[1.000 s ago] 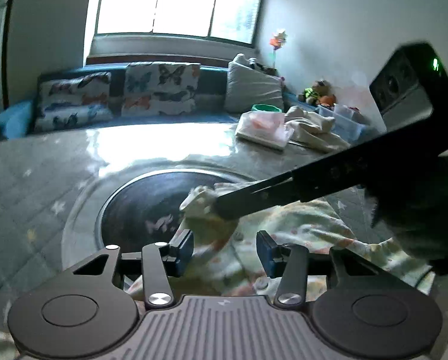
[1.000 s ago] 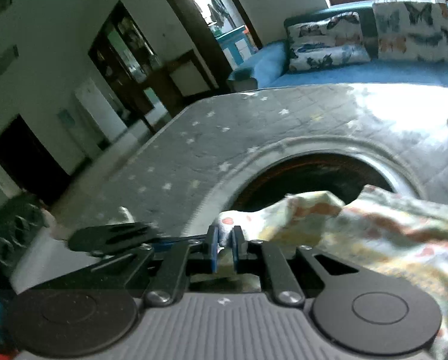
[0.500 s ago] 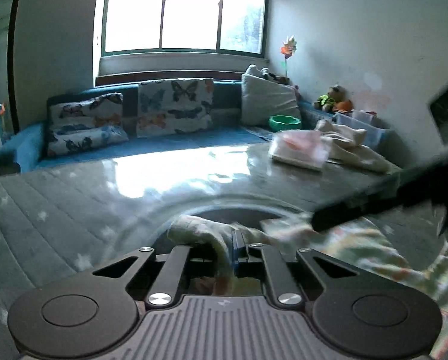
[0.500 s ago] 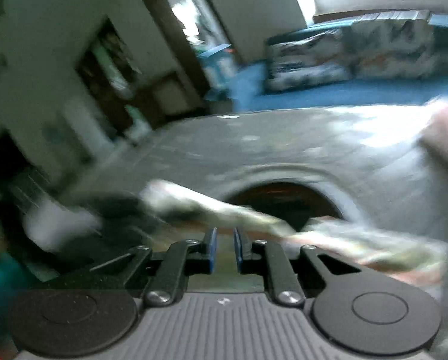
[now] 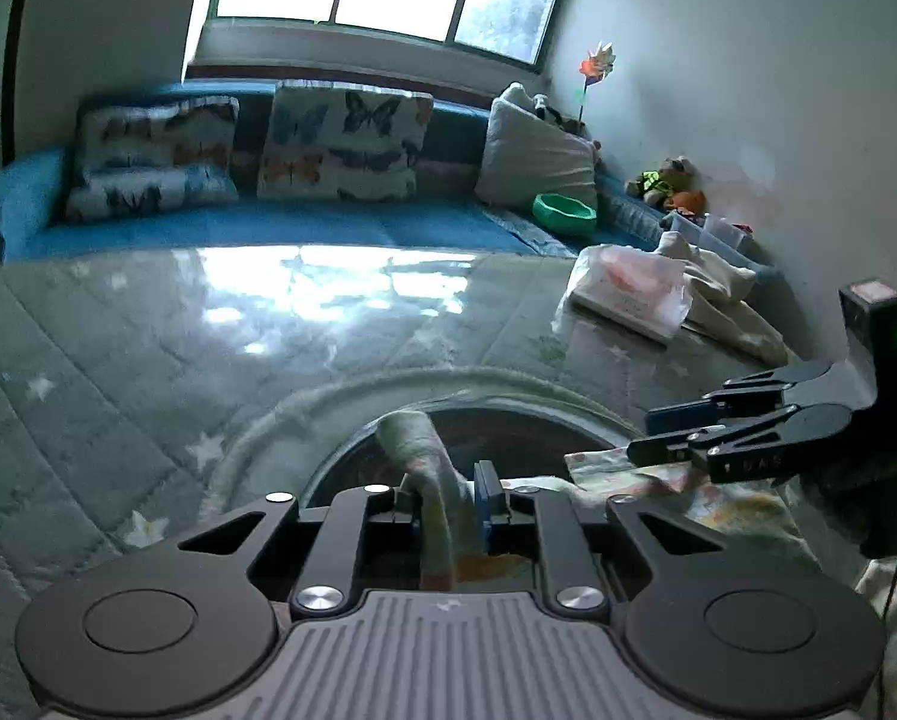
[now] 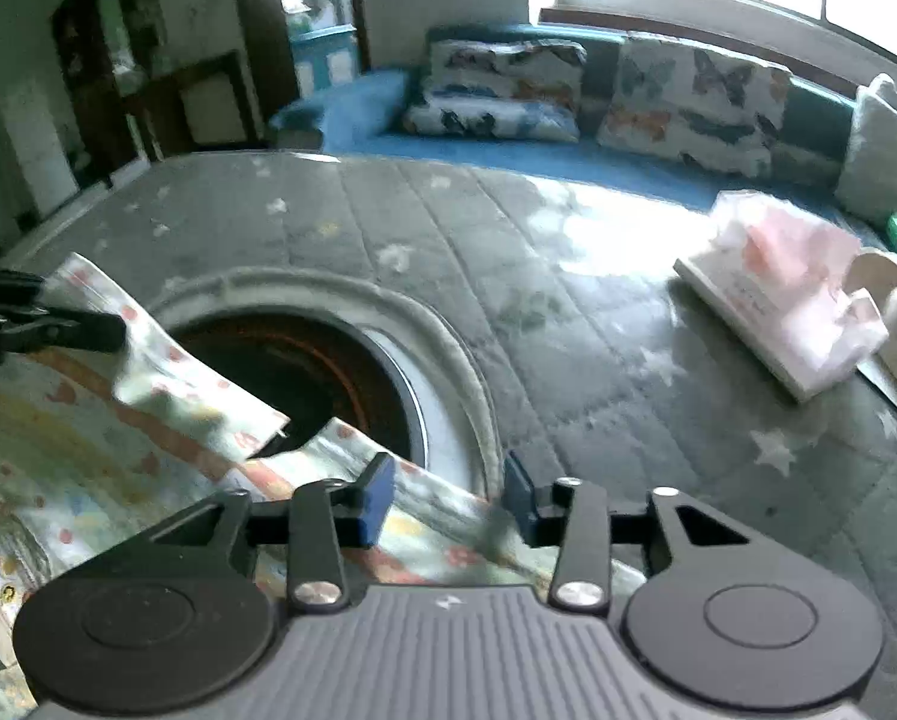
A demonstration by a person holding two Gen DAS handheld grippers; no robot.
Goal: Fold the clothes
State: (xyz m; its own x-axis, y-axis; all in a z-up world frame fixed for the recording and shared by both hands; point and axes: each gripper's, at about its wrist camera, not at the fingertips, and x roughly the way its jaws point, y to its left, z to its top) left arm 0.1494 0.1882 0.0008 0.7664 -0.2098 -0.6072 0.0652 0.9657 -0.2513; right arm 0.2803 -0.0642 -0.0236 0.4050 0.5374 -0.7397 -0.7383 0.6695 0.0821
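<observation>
From the left wrist: left gripper (image 5: 448, 501) fingers pinch a bunched strip of the garment (image 5: 433, 480), running straight ahead.

From the right wrist: right gripper (image 6: 448, 495) fingers, just opening, stand released; cloth edge lies between and leftward on the worktop (image 6: 628, 360).

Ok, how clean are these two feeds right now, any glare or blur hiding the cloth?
Left wrist view: sharp; window glare washes the grey quilted star-print mat, not the pale printed garment pinched in the left gripper. Right wrist view: garment edge by the open right gripper smeared; fisheye bends both.
</observation>
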